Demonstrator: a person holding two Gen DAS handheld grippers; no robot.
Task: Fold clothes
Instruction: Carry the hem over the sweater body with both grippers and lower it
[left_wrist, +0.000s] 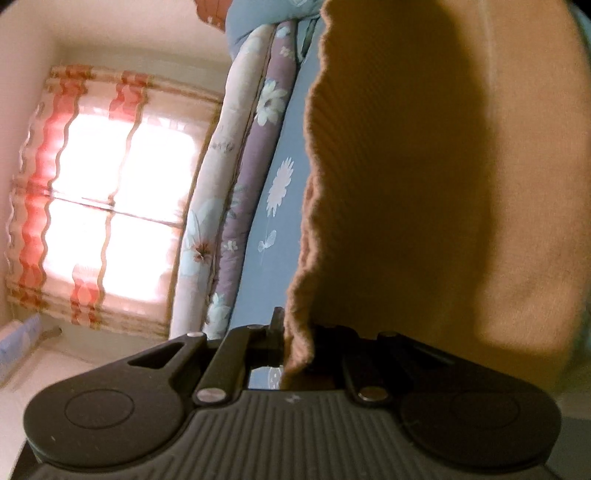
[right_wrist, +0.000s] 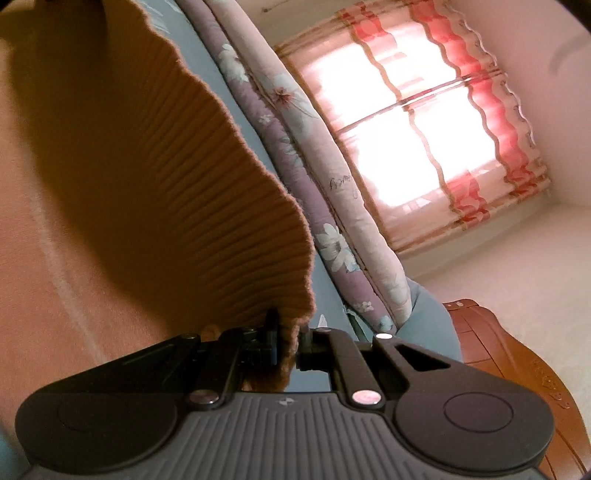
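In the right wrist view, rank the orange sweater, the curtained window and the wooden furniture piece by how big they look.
1. Orange sweater, though it hangs closest to the camera, which inflates it.
2. Curtained window.
3. Wooden furniture piece, partly hidden.

A bed with a blue flower-printed sheet (left_wrist: 275, 206) carries a ribbed tan knitted sweater (left_wrist: 424, 184) and, along its window-side edge, a folded purple and pink floral quilt (right_wrist: 295, 122).
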